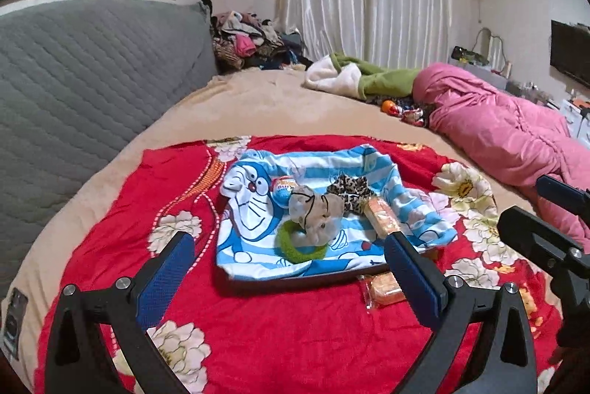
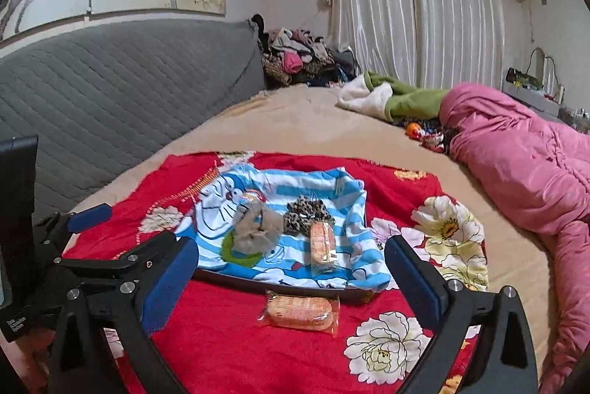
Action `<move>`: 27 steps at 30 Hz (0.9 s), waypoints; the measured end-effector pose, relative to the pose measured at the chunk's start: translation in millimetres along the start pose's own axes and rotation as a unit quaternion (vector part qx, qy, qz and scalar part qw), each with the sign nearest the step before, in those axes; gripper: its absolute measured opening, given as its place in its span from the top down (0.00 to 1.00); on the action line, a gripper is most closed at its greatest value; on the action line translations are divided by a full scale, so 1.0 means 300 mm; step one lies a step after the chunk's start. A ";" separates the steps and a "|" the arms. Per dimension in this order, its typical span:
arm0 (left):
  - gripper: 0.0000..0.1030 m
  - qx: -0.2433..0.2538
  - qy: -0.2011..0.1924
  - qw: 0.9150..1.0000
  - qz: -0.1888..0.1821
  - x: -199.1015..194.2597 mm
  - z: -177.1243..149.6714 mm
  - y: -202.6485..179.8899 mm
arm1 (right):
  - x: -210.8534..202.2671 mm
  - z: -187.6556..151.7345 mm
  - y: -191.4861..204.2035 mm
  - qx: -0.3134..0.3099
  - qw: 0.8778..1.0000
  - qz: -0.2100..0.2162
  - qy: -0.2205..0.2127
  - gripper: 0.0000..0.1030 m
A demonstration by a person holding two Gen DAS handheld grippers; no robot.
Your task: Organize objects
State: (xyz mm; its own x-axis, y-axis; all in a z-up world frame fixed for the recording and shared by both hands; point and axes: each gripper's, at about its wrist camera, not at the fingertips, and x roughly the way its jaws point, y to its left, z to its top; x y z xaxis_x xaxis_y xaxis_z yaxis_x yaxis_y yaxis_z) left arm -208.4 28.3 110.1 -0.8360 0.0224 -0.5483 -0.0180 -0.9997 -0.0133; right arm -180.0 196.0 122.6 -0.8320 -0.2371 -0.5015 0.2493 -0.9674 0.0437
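- Objects for tidying sat together on one spot of the big bed (image 1: 287,106): small things on a tray, and the tray on a red flower cloth (image 1: 258,320).
- We saw the red flower cloth spread flat across the near part of the bed, maybe to mark the work spot. Its far edge and left edge stopped short of the tan sheet's edge, so there was soft, bare room all around it.
- A pink quilt (image 2: 523,173) lay bunched on the right side of the bed, well apart from the cloth. That side had less free room.
- A blue cat cloth (image 1: 258,209) covered the tray (image 2: 280,283). We could see only the tray's dark front rim under it. The cloth hung over the rim and hid the other edges.
- Our left gripper (image 1: 287,268) hung over the near side of the cloth with its jaws wide apart and nothing between the pads.
- Our right gripper (image 2: 291,279) did the same, jaws wide apart and empty. The two stood near each other, side by side.
- On the tray, a grey soft toy (image 1: 313,213) lay on a green fuzzy ring (image 1: 291,246). A spotted hair tie (image 2: 306,213) was just beside the toy, and a small round toy (image 1: 284,189) was on its other side.
- One snack pack (image 2: 322,243) lay on the tray. The other snack pack (image 2: 300,311) lay on the red cloth, just in front of the rim. We think that one was still to go in.
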 end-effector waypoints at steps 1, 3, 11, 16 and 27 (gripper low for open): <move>0.01 0.000 -0.004 1.000 0.001 -0.028 -0.001 0.003 | -0.019 0.002 0.007 -0.001 1.000 0.000 -0.003 0.01; 0.01 0.005 -0.009 1.000 0.011 -0.063 -0.003 0.003 | -0.065 0.008 0.027 -0.007 1.000 0.000 -0.012 0.01; 0.01 0.010 -0.033 0.998 0.043 -0.224 -0.021 0.023 | -0.244 0.015 0.076 -0.014 0.999 -0.001 -0.046 0.01; 0.01 -0.003 -0.045 0.997 0.055 -0.303 -0.044 0.044 | -0.319 0.000 0.099 -0.016 0.998 -0.006 -0.053 0.01; 0.01 -0.006 -0.046 0.998 0.031 -0.379 -0.127 0.057 | -0.365 -0.085 0.117 -0.015 0.999 -0.016 -0.040 0.01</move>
State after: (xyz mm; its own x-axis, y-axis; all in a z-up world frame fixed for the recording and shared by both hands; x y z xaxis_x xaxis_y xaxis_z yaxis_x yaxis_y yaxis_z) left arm -92.9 8.7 140.3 -0.8824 -0.0401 -0.4688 0.0415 -0.9991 0.0075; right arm -67.4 190.1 156.9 -0.8767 -0.2142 -0.4307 0.2364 -0.9716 0.0020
